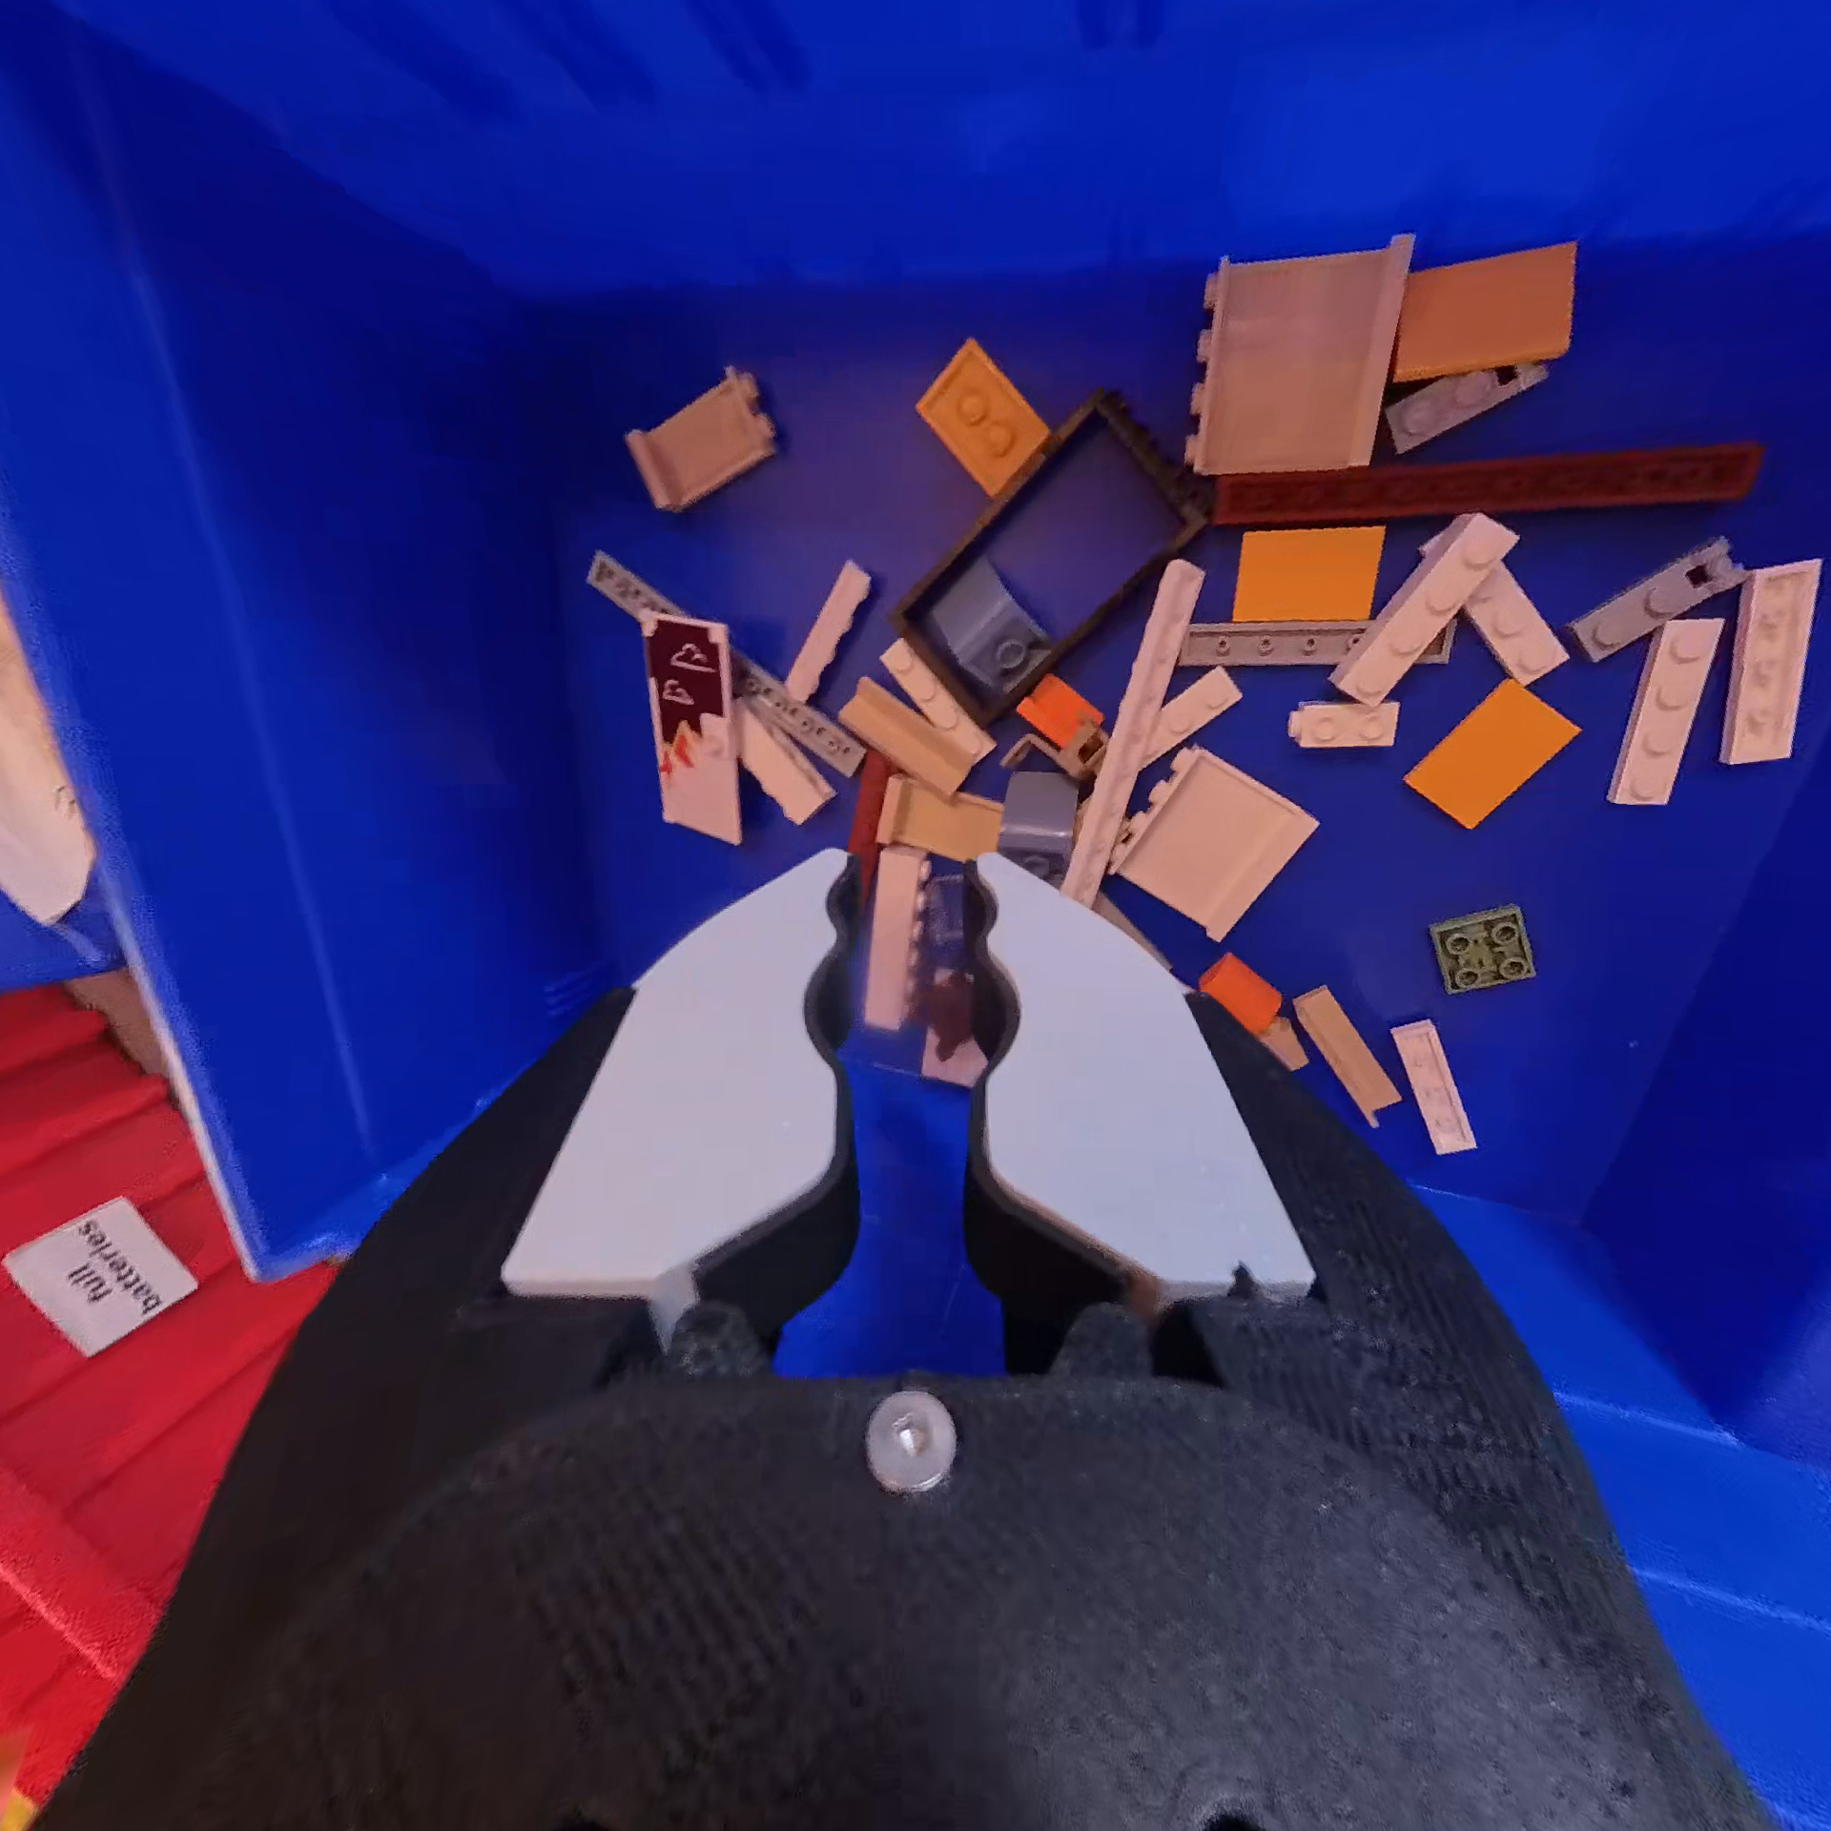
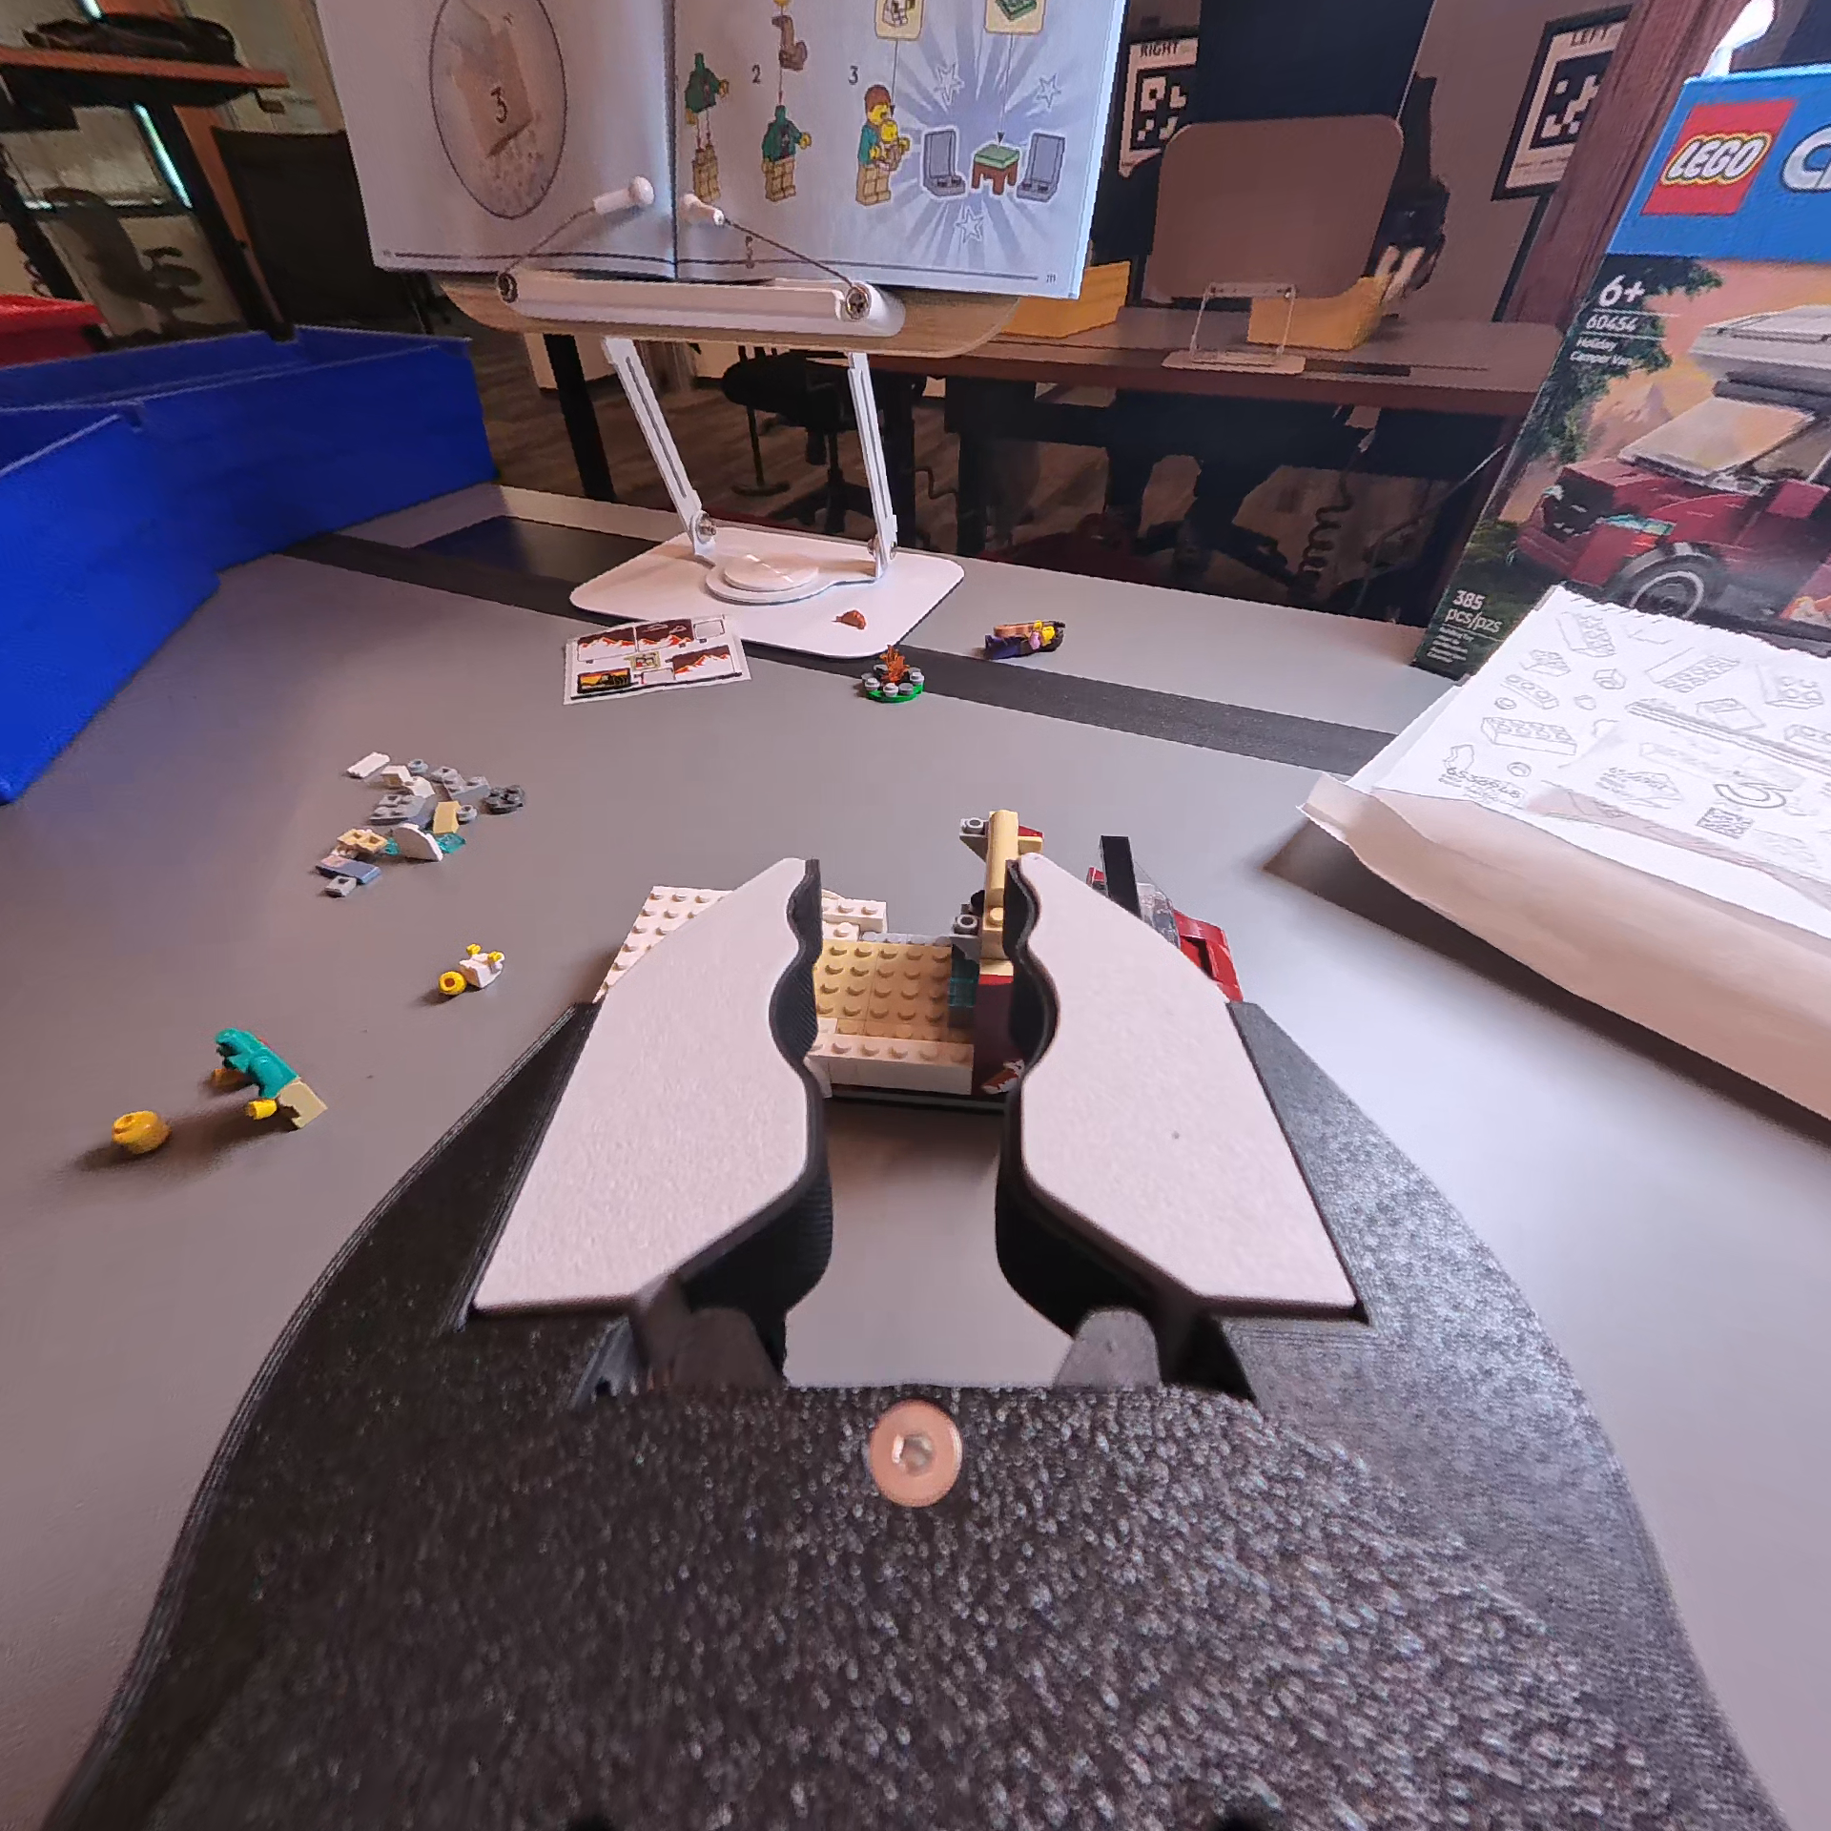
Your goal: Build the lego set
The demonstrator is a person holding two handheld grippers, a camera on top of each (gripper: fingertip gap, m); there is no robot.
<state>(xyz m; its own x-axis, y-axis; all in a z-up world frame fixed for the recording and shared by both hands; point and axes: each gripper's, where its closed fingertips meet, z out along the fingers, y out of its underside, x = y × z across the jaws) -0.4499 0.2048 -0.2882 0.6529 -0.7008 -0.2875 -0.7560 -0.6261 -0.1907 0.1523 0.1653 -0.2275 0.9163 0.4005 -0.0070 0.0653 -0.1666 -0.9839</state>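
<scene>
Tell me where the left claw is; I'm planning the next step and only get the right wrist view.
Observer: The left claw is down inside the blue bin, over loose bricks.
Operator: Holding anything?
Observer: Can't tell; a white plate shows between its jaws, blurred.
Operator: Any window frame in there?
Observer: Yes, a dark rectangular frame lies flat, with a grey brick inside it.

Both tongs (image 1: 912, 872) (image 2: 914, 877): textured black printed bodies, pale grey wavy-edged finger plates, one central screw.
</scene>
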